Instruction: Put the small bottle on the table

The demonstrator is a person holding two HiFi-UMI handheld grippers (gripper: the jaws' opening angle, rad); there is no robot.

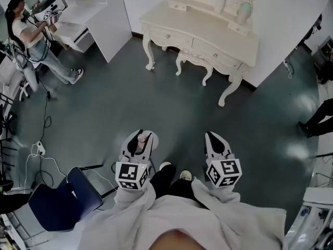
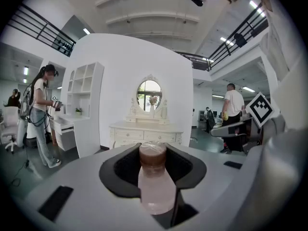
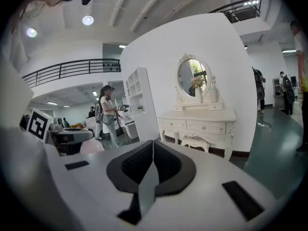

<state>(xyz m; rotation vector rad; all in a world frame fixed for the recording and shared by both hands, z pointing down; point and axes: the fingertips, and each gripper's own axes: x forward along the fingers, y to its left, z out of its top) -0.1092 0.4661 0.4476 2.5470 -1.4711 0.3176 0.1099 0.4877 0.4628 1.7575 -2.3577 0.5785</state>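
Note:
A small pale pink bottle (image 2: 155,179) with a brown cap stands upright between the black pads of my left gripper (image 2: 153,170), which is shut on it. In the head view the same bottle (image 1: 141,139) shows in the left gripper (image 1: 139,142), held over the dark floor. My right gripper (image 1: 217,146) is beside it, also over the floor. Its jaws are shut with nothing in them (image 3: 150,170). The cream dressing table (image 1: 208,38) with an oval mirror stands some way ahead; it also appears in the left gripper view (image 2: 147,131) and the right gripper view (image 3: 199,121).
A white shelf desk (image 1: 91,14) stands at the far left with a person (image 1: 36,38) next to it. A dark blue chair (image 1: 62,199) and cables (image 1: 39,158) lie at my lower left. Another person (image 2: 233,112) stands on the right. A vase and a jar stand on the dressing table.

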